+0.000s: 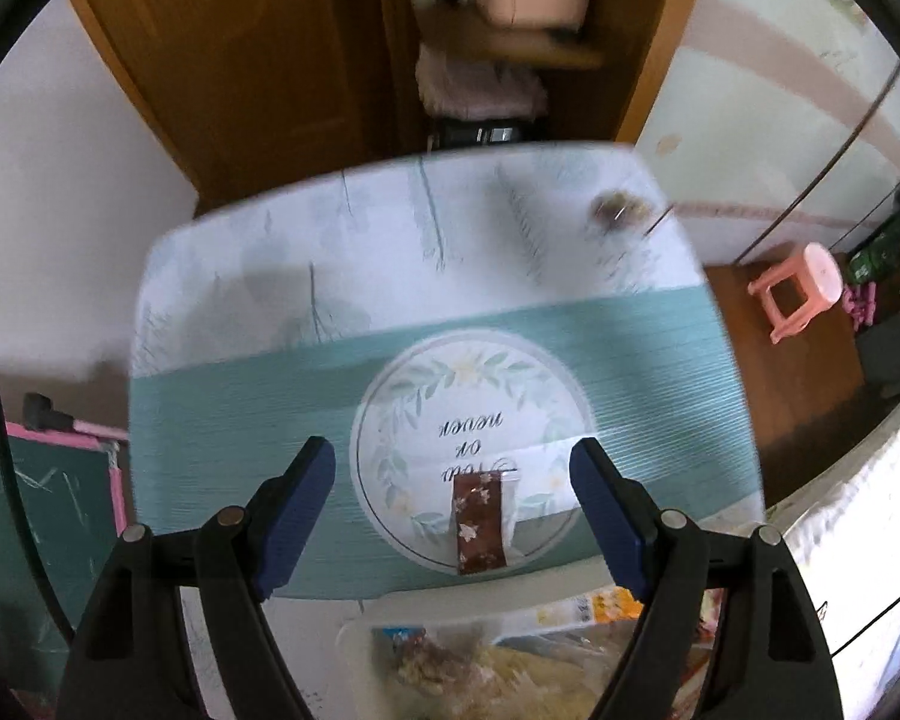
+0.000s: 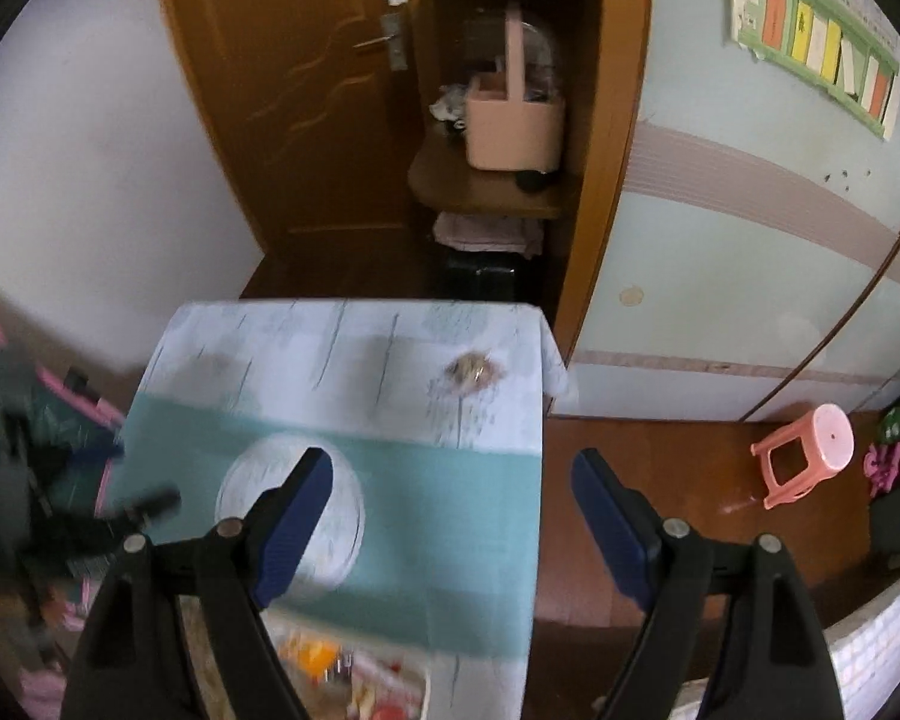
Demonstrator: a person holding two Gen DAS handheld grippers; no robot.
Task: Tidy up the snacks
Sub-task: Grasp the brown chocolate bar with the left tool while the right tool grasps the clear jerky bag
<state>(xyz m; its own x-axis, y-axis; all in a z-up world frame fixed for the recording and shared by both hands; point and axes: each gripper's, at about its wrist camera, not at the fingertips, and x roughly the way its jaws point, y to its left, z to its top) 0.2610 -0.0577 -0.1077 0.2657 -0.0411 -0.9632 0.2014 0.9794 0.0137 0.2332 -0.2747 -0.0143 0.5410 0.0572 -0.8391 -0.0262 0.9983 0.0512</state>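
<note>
Left gripper (image 1: pixel 453 468): held above the table (image 1: pixel 222 420), blue pads spread wide, nothing pinched between them. Right gripper (image 2: pixel 453 480): likewise spread and empty, hung over the table's right edge with bare wooden floor (image 2: pixel 660 480) beneath its right finger. Brown snack packet (image 1: pixel 477 525) with pale flower print — flat on a white paper strip (image 1: pixel 546 468), inside the round leaf-wreath emblem of the teal-and-white tablecloth, near the table's front edge, seen between the left pads but well below them. Clear container of mixed snack packs (image 1: pixel 480 666) — at the near edge, partly behind the fingers; contents too blurred to sort. Small brownish clump (image 2: pixel 473 373) on the far white part of the cloth, apart from everything else. Pink stool (image 2: pixel 807 456) on the floor to the right. Beige handled basket (image 2: pixel 513 132) on a wooden shelf beyond the table.
</note>
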